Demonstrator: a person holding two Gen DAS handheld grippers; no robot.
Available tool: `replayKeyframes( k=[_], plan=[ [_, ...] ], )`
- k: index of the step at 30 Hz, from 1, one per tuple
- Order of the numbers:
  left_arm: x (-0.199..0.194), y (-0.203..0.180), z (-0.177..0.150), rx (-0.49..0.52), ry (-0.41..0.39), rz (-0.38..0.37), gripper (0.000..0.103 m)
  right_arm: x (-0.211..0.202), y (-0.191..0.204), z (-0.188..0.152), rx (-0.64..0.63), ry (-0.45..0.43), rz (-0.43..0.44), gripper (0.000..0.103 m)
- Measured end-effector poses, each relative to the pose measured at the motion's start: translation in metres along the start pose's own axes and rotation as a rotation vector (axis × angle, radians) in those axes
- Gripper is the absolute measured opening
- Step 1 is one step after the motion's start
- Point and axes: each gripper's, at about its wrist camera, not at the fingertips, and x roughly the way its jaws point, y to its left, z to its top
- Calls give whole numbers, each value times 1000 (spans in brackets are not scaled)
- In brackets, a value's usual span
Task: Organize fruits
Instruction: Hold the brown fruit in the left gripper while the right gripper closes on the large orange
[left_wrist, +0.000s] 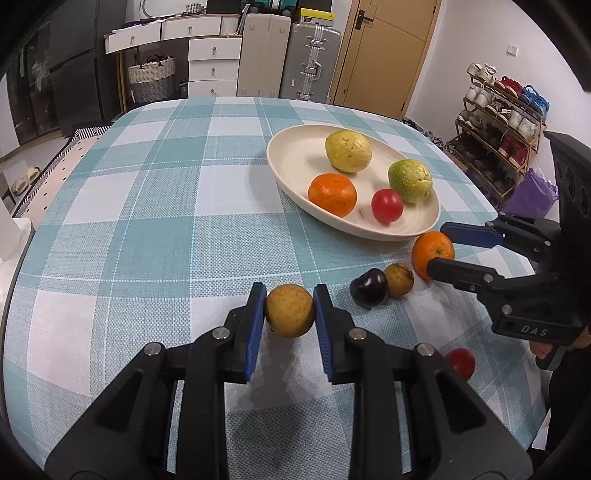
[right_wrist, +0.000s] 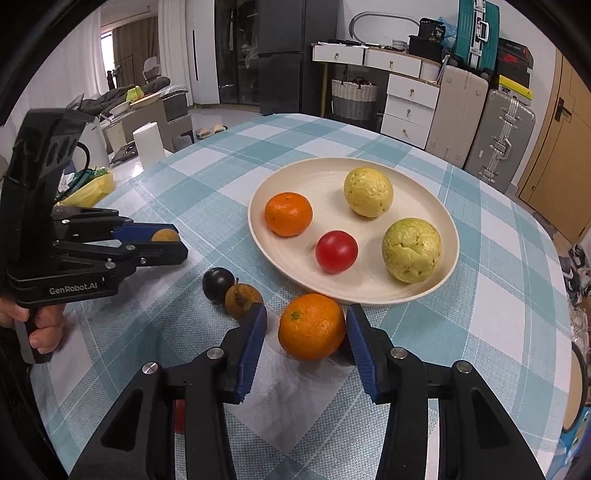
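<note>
My left gripper (left_wrist: 290, 308) is shut on a small brown-yellow fruit (left_wrist: 290, 310) and holds it above the checked tablecloth. My right gripper (right_wrist: 306, 328) is open around an orange (right_wrist: 312, 326) that rests on the cloth just in front of the cream plate (right_wrist: 317, 173); the right pad touches it and a gap shows at the left pad. The plate holds an orange (right_wrist: 288, 213), a red tomato (right_wrist: 336, 251) and two yellow-green guavas (right_wrist: 368, 191) (right_wrist: 412, 249). A dark plum (right_wrist: 218, 283) and a small brown fruit (right_wrist: 243, 300) lie together on the cloth.
A red fruit (left_wrist: 461, 362) lies on the cloth near the table's front edge, beside my left gripper. A white paper roll (right_wrist: 148, 144) stands past the table's left edge. Suitcases, drawers and a shoe rack (left_wrist: 498, 122) stand beyond the table.
</note>
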Motion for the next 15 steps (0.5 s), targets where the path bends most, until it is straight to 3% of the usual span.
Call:
replayKeyframes(
  k=[5,8,15],
  plan=[
    [-1,0,1,0,-4,-3,24,3,4,-4,-36,8,-28,46],
    [-1,-1,1,-1,-5,-6,24,3,8,-5,-58,9,-58,40],
    [-5,-3,4,2,-21,-12,24,-1,3,-6,-40,-6,-33,38]
  ],
)
